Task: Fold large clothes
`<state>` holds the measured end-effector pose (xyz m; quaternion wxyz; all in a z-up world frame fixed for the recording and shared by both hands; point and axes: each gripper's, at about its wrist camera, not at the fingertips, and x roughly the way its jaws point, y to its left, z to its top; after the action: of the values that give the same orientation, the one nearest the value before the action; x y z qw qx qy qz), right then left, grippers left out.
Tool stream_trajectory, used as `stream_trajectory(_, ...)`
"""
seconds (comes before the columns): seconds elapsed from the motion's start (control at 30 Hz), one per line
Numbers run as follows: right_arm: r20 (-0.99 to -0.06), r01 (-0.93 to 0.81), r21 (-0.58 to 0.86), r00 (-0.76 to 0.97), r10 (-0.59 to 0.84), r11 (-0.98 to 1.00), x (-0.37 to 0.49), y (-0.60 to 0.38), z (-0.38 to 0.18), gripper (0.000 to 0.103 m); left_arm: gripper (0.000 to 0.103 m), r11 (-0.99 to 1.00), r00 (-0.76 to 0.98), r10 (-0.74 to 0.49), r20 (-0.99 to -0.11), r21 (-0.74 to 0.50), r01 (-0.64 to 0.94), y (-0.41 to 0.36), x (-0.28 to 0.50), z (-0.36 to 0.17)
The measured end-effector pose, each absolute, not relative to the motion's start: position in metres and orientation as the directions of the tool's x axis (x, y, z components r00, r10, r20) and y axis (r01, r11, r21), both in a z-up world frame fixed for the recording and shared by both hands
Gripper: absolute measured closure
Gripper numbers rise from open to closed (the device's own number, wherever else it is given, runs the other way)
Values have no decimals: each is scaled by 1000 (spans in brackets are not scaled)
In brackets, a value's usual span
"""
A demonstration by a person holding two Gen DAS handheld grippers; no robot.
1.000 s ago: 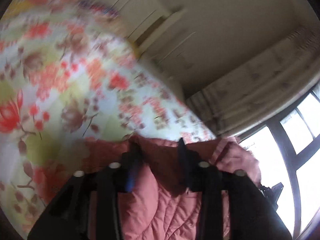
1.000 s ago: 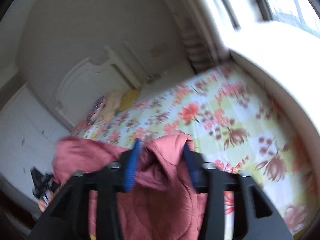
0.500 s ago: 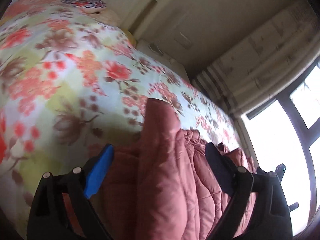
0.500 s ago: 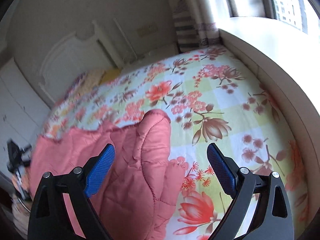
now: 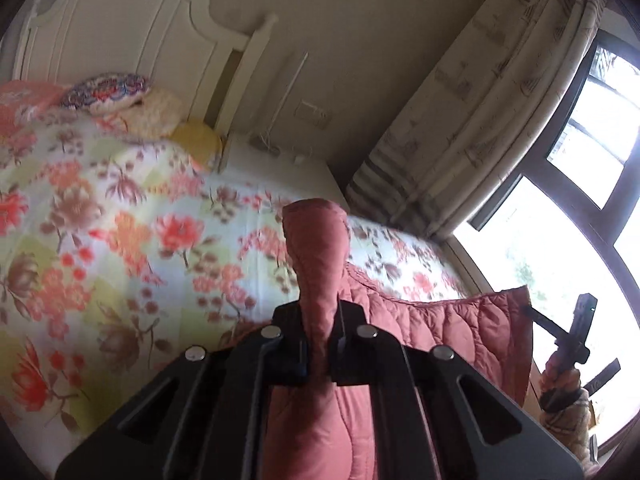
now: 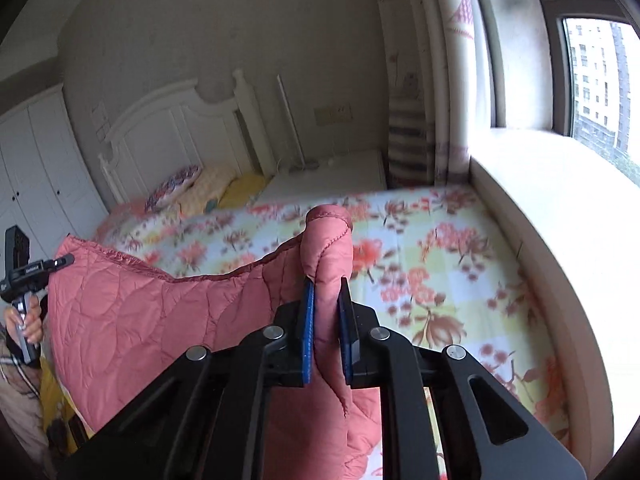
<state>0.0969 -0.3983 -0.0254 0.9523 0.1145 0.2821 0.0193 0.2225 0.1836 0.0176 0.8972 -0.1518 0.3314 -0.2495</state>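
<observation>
A pink quilted garment (image 5: 440,332) hangs above the floral bed cover (image 5: 120,260), stretched between my two grippers. My left gripper (image 5: 322,320) is shut on one corner, and a fold of fabric stands up past the fingers. My right gripper (image 6: 326,284) is shut on the other corner, its blue pads (image 6: 308,320) pressing a rolled edge of the pink garment (image 6: 140,320). In the left wrist view the right gripper (image 5: 576,332) shows at the far right in a hand. In the right wrist view the left gripper (image 6: 24,276) shows at the far left.
The bed (image 6: 440,264) runs along a wide window sill (image 6: 540,200) on the right. A white headboard (image 5: 120,28) and pillows (image 5: 108,92) lie at the far end beside a white nightstand (image 5: 280,168). A curtain (image 5: 480,120) hangs by the window. White wardrobe doors (image 6: 36,168) stand at left.
Half a second ago both pairs of jaws stood wide open around the fabric; now both are closed on it. The garment's edge has risen off the bed and is spread between the grippers.
</observation>
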Motion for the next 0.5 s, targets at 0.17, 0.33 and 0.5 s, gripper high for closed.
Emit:
stream_trajectory(0.17,-633,217,217,773,-32,952,149,-403,-41,89,96,920,652,-384,-654,-331,211,160,279,-12)
stream_trajectory(0.33,-769,357,73,614,-175,931,195,-401,-133,89,90,966,585,-247,-773,-243,86,153,316,-95)
stream_trajectory(0.5,-786,369,108,600,-148,923,198,-410,-159,88,80,936,588,-296,-752,-352,21,177,320,-117)
